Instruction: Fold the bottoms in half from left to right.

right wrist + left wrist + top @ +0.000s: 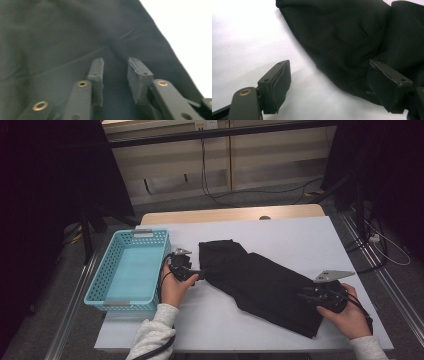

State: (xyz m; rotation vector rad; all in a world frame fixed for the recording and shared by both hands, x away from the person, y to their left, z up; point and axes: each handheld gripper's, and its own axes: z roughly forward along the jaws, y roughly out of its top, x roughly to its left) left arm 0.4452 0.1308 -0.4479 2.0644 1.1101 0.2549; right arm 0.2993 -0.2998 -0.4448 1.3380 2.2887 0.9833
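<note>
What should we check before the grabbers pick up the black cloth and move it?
1. Left gripper open at the black cloth's edge: ok, jaws wide apart.
2. Right gripper open over the cloth: ok, a narrow gap.
3. Cloth actually pinched: not ok, neither set of jaws has closed on it.
4. Blue basket has room: ok, nothing lies inside.
5. Cloth fully on the white table: ok.

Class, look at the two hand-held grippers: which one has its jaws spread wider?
The left hand-held gripper: its jaws stand far apart at the black cloth's edge. The right hand-held gripper shows a narrow gap.
</note>
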